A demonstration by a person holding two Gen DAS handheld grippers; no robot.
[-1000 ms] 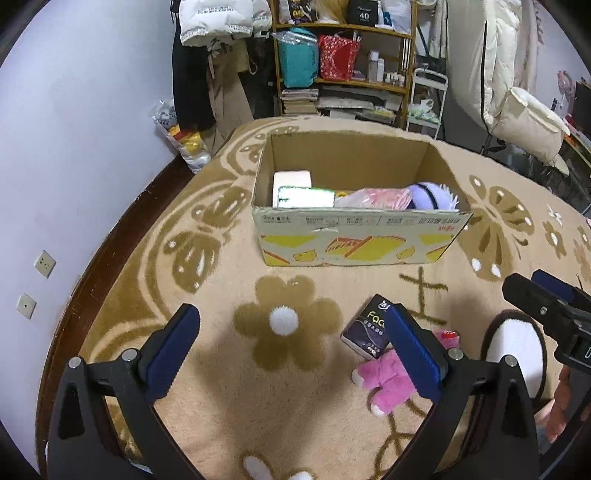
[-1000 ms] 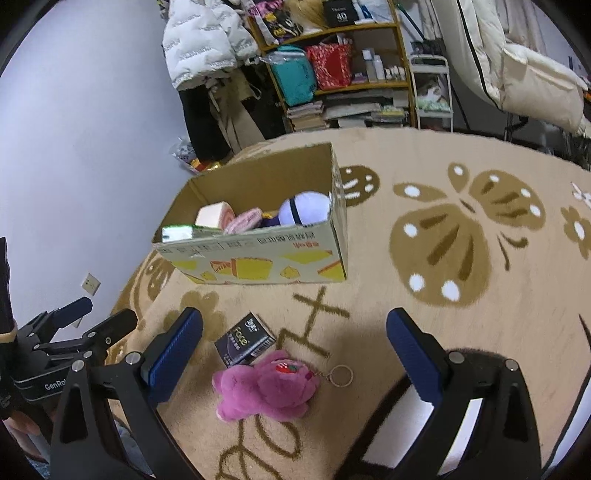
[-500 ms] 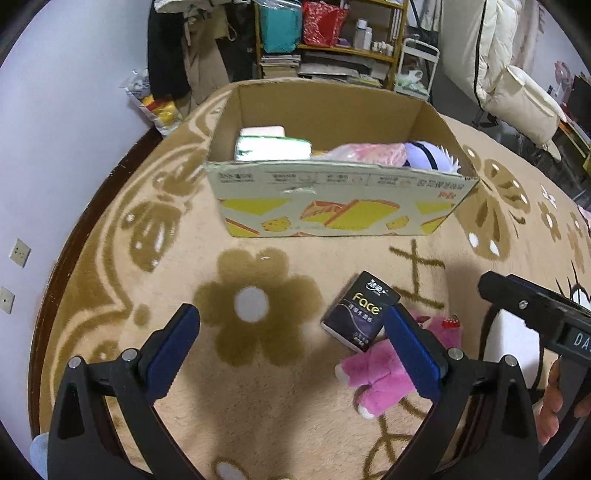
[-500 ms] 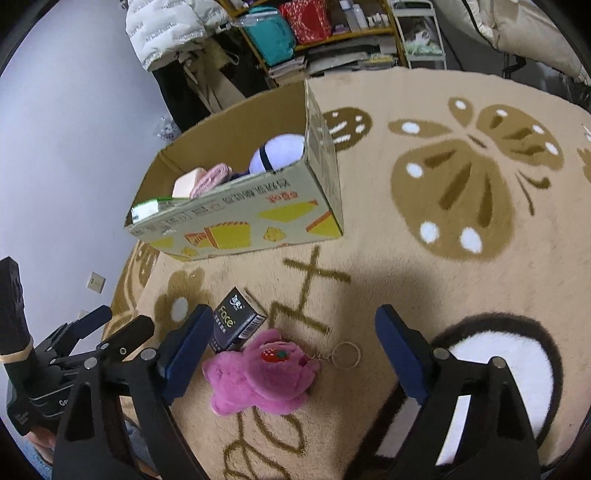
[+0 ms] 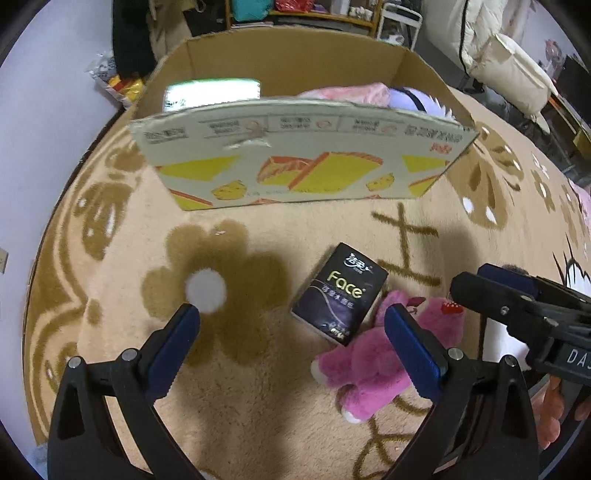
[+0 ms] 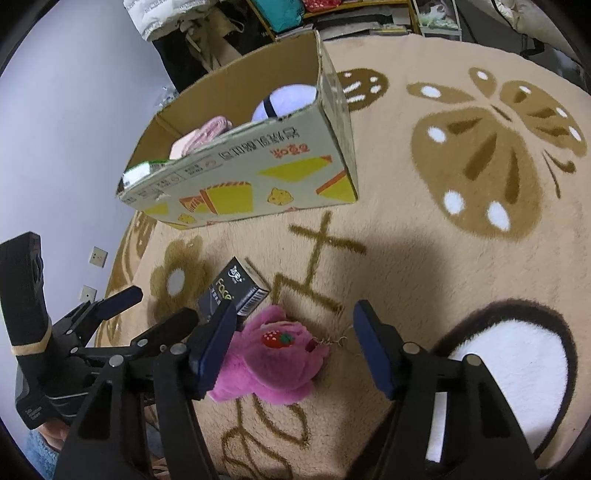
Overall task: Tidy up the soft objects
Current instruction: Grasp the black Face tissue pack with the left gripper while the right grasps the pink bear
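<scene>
A pink plush toy [image 6: 277,358] with a strawberry patch lies on the beige carpet, and a black "Face" tissue pack [image 6: 236,290] touches its far side. My right gripper [image 6: 295,314] hangs over the plush with its jaws closing. The toy sits between the blue pads, and the right pad is still clear of it. My left gripper [image 5: 291,314] stands open above the tissue pack [image 5: 341,293] and holds nothing. The plush [image 5: 373,369] is by its right finger. Behind them is an open cardboard box [image 5: 295,166] holding a green pack, a pink item and a lavender plush.
A key ring [image 6: 340,341] trails from the plush. The carpet [image 6: 461,258] runs wide to the right. A wall with sockets [image 6: 98,256] lies left. Shelves and hanging coats [image 5: 258,11] crowd the back. A hand [image 5: 554,417] holds the right tool.
Both grippers have come down toward the carpet, so the box, pack and plush look larger. The right jaws have narrowed around the pink plush. The left jaws stay wide.
</scene>
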